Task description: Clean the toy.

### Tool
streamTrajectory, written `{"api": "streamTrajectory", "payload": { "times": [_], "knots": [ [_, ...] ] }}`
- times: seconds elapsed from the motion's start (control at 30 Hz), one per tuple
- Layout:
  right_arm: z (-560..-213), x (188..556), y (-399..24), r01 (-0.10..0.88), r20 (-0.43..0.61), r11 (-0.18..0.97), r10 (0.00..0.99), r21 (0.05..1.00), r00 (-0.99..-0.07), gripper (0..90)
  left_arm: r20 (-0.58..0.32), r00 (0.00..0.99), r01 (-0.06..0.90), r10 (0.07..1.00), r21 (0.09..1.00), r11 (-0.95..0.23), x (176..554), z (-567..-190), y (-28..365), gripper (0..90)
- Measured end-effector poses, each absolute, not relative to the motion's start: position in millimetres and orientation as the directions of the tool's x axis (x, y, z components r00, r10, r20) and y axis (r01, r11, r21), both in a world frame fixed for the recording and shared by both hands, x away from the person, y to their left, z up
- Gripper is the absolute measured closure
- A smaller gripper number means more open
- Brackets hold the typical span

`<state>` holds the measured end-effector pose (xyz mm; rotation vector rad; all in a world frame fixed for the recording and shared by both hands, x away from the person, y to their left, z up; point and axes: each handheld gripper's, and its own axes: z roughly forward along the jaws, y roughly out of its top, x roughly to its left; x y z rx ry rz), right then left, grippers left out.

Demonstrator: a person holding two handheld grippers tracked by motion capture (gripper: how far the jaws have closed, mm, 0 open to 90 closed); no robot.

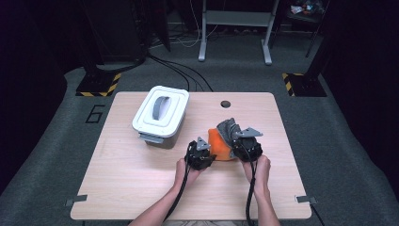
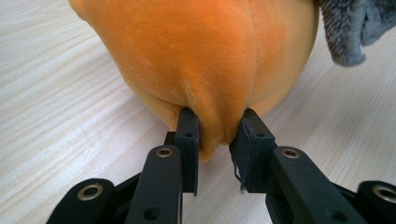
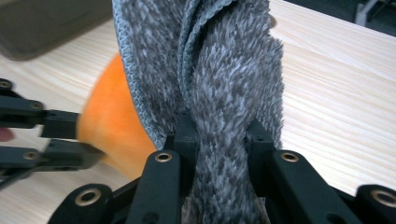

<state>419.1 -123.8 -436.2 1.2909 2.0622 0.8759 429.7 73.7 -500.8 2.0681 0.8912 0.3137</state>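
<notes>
Left gripper (image 1: pixel 210 156) pinches a fold of the orange plush (image 1: pixel 220 145) between its black jaws; in the left gripper view the pads dent the soft velvety surface (image 2: pixel 210 60), which bulges round and smooth above them, with a seam running down to the pinch. Right gripper (image 1: pixel 236 149) is clamped on the grey cloth (image 1: pixel 228 128): in the right gripper view the jaws squeeze a thick twisted bundle of shaggy, towel-like pile (image 3: pixel 219 93), its stitched edges curling along the folds. The cloth drapes over the plush's far side (contact between the two is plain in the high view; how far the cloth wraps under I cannot tell). The orange bulge (image 3: pixel 109 126) sits just left of the cloth in the right gripper view, with the left gripper (image 3: pixel 88 137) nipping its edge. Both soft items rest near the middle of the table (image 1: pixel 141 188), a pale wood-grain top with rounded corners, slightly toward the person's right. A white rectangular bin (image 1: pixel 160 115) with a rounded lid and grey handle stands well apart at the far left. Each hand (image 1: pixel 181 169) grips its tool from below, and black cables trail back along the forearms.
</notes>
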Motion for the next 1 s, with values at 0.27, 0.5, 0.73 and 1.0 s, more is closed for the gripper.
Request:
{"api": "streamTrajectory", "payload": {
  "times": [0.27,0.5,0.73,1.0],
  "knots": [
    [-443.4,424.0,-139.6,0.589,-0.071,0.276,0.935,0.76,-0.346,72.3,-0.084,0.719,0.476,0.69,0.783,-0.401,429.7,-500.8,73.7,72.6],
    [-450.0,429.0,-149.5,0.62,-0.051,0.242,0.95,0.746,-0.309,72.0,-0.082,0.72,0.474,0.689,0.783,-0.403,429.6,-500.8,73.5,72.6],
    [-457.3,433.4,-155.9,0.637,-0.032,0.215,0.958,0.74,-0.285,71.7,-0.081,0.72,0.473,0.689,0.784,-0.403,429.5,-501.0,73.4,72.5],
    [-465.3,439.2,-162.8,0.665,-0.025,0.198,0.965,0.72,-0.26,71.6,-0.078,0.72,0.472,0.689,0.783,-0.405,429.7,-500.9,73.1,72.5]
  ]
}}
